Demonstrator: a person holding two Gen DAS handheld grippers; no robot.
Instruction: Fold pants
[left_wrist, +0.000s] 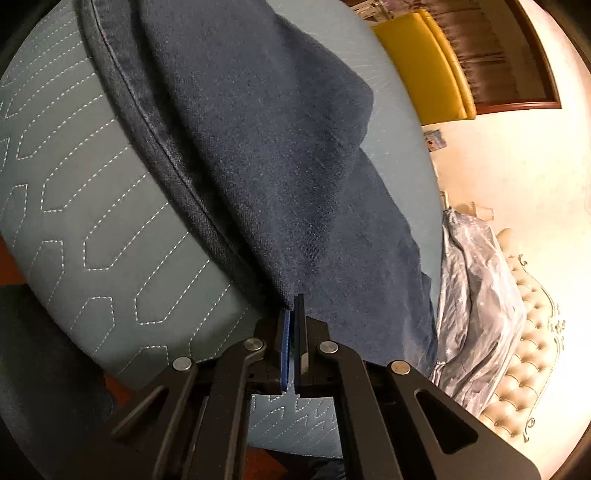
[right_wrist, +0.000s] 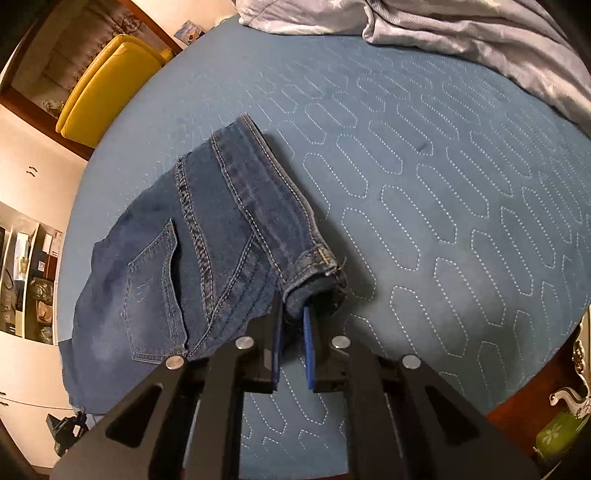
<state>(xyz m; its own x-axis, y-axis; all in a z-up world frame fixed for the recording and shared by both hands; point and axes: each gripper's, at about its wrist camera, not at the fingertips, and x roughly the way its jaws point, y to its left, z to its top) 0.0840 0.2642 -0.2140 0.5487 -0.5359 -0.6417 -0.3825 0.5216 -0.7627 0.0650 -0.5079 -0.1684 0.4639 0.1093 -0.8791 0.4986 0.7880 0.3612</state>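
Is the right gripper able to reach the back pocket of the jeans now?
Probably not at once: the right gripper already has its pads around the waistband of the jeans. The back pocket lies uncovered just beside it, so after releasing, the way looks free.

pants (right_wrist: 192, 236): dark blue denim | bedcover (right_wrist: 424, 177): blue, white-stitched hexagons

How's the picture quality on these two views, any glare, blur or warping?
Left wrist view: the wall on the right is blown out by warm light, the jeans are dim and soft, and the bedspread bulges with fisheye curvature. Right wrist view: more evenly lit, the jeans' stitching is sharp, a shadow falls beside the waistband, and the corners are vignetted black.
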